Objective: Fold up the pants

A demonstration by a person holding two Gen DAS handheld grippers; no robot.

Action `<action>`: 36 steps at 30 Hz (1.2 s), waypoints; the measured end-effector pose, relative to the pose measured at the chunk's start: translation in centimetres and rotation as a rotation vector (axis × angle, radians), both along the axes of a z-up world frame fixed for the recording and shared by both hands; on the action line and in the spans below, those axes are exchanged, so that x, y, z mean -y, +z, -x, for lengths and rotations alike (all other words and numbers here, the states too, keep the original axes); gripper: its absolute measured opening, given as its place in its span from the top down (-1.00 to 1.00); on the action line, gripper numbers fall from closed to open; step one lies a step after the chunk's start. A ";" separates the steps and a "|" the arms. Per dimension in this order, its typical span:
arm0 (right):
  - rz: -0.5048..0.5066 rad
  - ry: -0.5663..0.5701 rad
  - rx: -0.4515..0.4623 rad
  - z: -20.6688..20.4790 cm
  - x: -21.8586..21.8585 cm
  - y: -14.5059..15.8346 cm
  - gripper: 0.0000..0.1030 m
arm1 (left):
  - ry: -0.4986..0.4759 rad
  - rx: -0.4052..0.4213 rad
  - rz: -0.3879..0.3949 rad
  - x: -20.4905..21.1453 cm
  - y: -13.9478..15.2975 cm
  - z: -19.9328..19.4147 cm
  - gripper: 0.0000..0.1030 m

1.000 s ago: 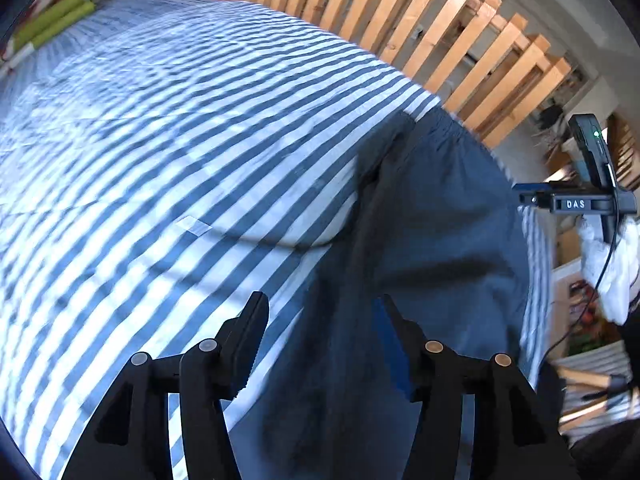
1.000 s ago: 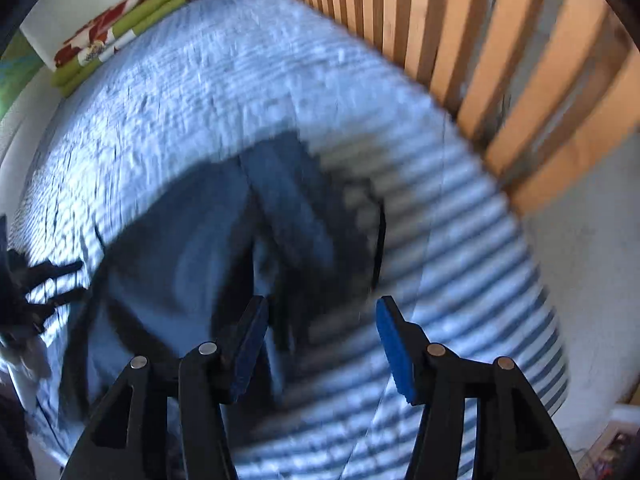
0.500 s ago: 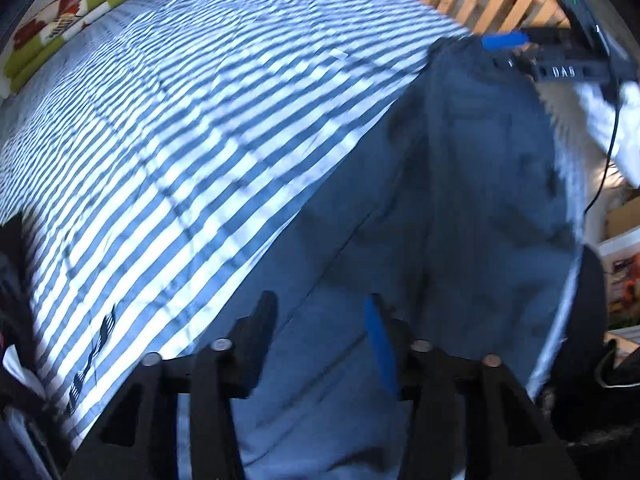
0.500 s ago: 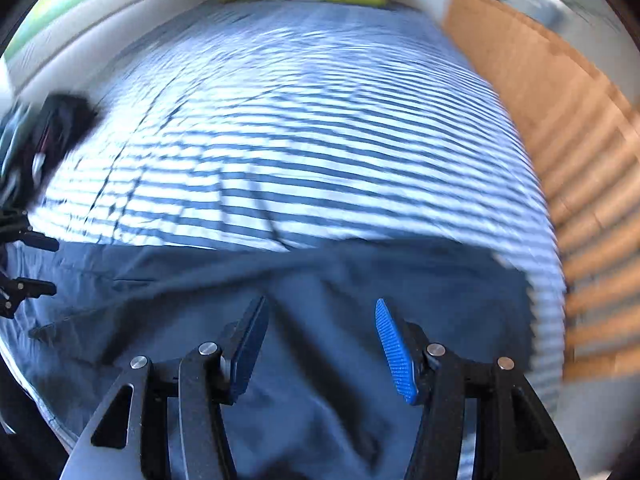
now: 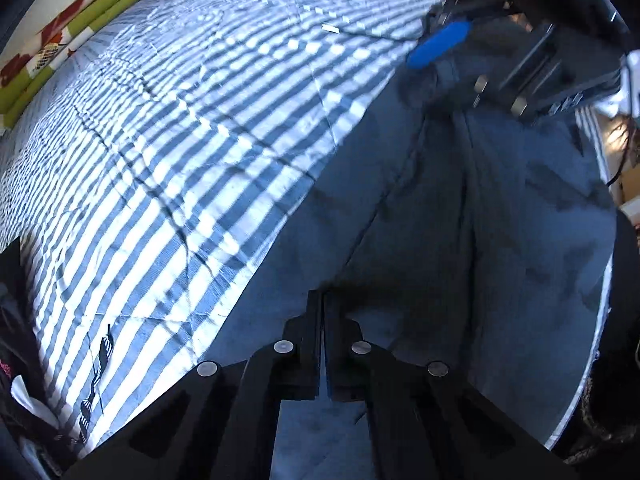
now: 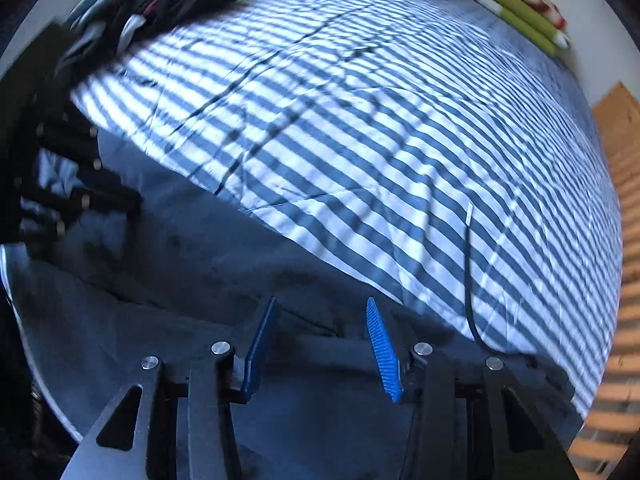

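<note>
Dark blue pants (image 5: 460, 240) underlie the closed left hand-held gripper (image 5: 322, 300); only the right view shows its still-parted, closing hand-held gripper (image 6: 320, 312).

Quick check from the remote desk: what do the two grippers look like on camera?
Both are black two-finger builds with round silver pivot bolts. The right gripper carries ribbed blue pads on its fingers. The left gripper shows only black here; its pad faces are hidden.

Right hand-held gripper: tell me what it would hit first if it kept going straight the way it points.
The right hand-held gripper would most likely meet the dark blue pants first. Its jaws, just closing, are apart, with that cloth spread right ahead of them on the striped bedsheet. The depth is unclear.
</note>
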State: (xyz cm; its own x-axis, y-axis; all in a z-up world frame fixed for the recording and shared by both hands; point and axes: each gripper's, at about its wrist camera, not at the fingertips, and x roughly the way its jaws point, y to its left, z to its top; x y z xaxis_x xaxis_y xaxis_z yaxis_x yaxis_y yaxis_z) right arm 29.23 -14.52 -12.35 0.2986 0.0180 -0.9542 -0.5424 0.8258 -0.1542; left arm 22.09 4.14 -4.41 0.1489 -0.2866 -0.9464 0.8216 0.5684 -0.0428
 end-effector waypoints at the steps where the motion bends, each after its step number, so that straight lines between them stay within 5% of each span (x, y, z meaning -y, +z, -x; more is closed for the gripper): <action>1: -0.001 0.009 -0.003 0.1 -0.1 0.0 0.18 | 0.005 0.003 0.011 -0.3 0.3 -0.1 1.00; 10: 0.099 0.182 -0.004 1.2 -3.1 -1.5 0.09 | 0.050 0.006 0.073 -1.7 1.9 -2.0 1.00; 11: 0.110 0.185 -0.025 1.1 -3.3 -1.9 0.15 | 0.052 0.015 0.072 -1.6 1.9 -2.1 1.00; 14: 0.119 0.170 -0.039 0.9 -3.5 -2.5 0.91 | 0.047 0.028 0.061 -1.6 1.8 -2.1 1.00; 15: 0.130 0.164 -0.019 0.9 -3.6 -2.3 0.95 | 0.047 0.032 0.057 -1.5 1.7 -2.1 1.00; 19: 0.154 0.136 0.049 -0.7 -3.5 -1.5 0.97 | 0.058 0.042 0.067 -0.9 1.4 -3.1 1.00; 25: 0.063 0.007 0.018 -4.1 -1.9 -1.4 0.97 | 0.162 0.018 0.092 -1.3 0.3 -7.2 1.00; 28: 0.053 0.003 0.038 -3.9 -2.1 -0.5 0.97 | 0.198 -0.024 0.142 -3.7 1.8 -8.1 0.95; 31: 0.027 0.000 0.055 -3.6 -1.8 1.0 0.97 | 0.223 0.018 0.148 -7.3 4.0 -7.2 0.94; 36: 0.043 -0.019 0.043 -4.2 -1.8 0.1 0.97 | 0.290 0.024 0.058 -14.2 3.6 -4.5 0.42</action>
State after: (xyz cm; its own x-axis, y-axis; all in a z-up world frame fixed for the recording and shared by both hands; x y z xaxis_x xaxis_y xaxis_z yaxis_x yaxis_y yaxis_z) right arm 33.45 -12.76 -12.26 0.3392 -0.0292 -0.9402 -0.5188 0.8280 -0.2129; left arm 26.55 18.37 -0.77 0.2550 -0.2826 -0.9247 0.6263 0.7769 -0.0647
